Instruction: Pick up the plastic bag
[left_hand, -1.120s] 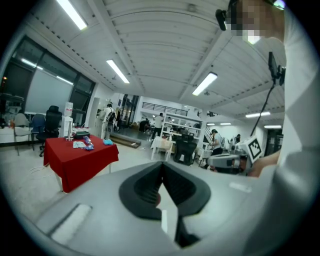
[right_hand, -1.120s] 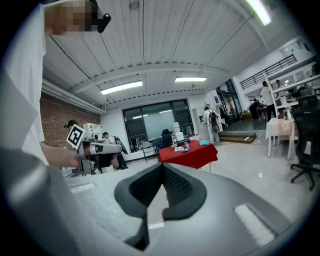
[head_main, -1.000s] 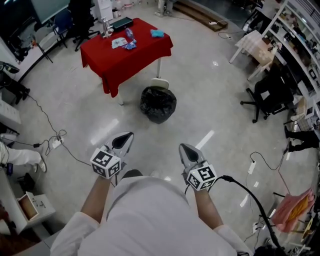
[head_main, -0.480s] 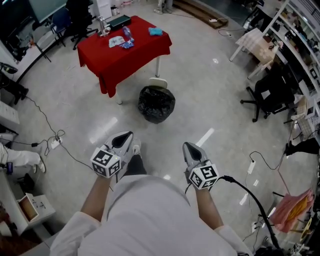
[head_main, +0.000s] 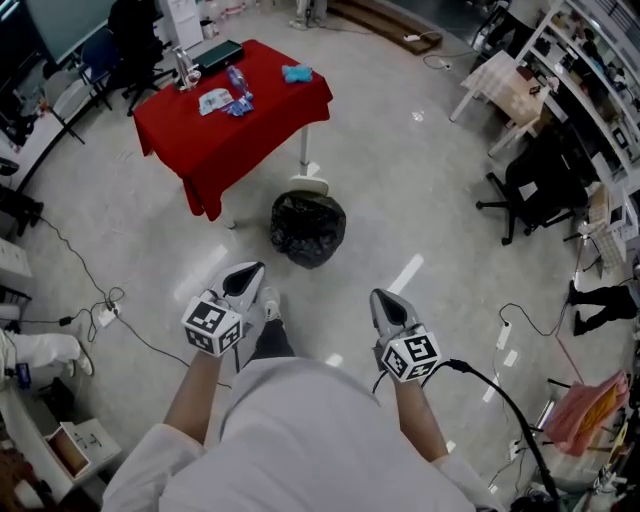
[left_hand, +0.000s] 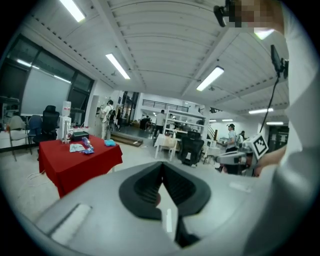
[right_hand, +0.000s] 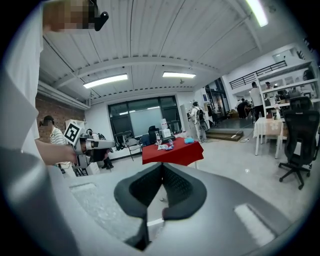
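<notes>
- Red tabletop (head_main: 240, 130): square top under a red cloth that hangs in soft folds; it stands on a pale, glossy floor and serves as the landmark for this list.
- Plastic bag (head_main: 308, 229): black, crinkled and shiny, gathered into a rounded heap. It sits on the floor just beside the tabletop's near corner, on the person's side of it.
- White leg (head_main: 304, 150) and round white foot (head_main: 308, 185): under the same corner of the tabletop, the foot just behind the bag.
- On the tabletop: a light blue crumpled item (head_main: 296, 73) at its far right edge, a small bottle (head_main: 236, 80) near the middle, a flat pale packet (head_main: 213, 101) beside the bottle, and a dark flat case (head_main: 220, 54) at the far edge.
- Left claw (head_main: 256, 270): grey and tapered, jaws pressed together with nothing between them. It is held well short of the tabletop and apart from the bag.
- Right claw (head_main: 377, 297): same make, jaws likewise together and empty, to the right of the bag and well apart from it. A black cable (head_main: 500, 385) trails from it.
- Bare floor lies between both claws and the bag.
- Black office chair (head_main: 530, 185): on castors, well to the right of the tabletop.
- White furniture (head_main: 500, 85): further right and beyond.
- Floor cables and a plug strip (head_main: 105, 300): left of the tabletop, on its near side.
</notes>
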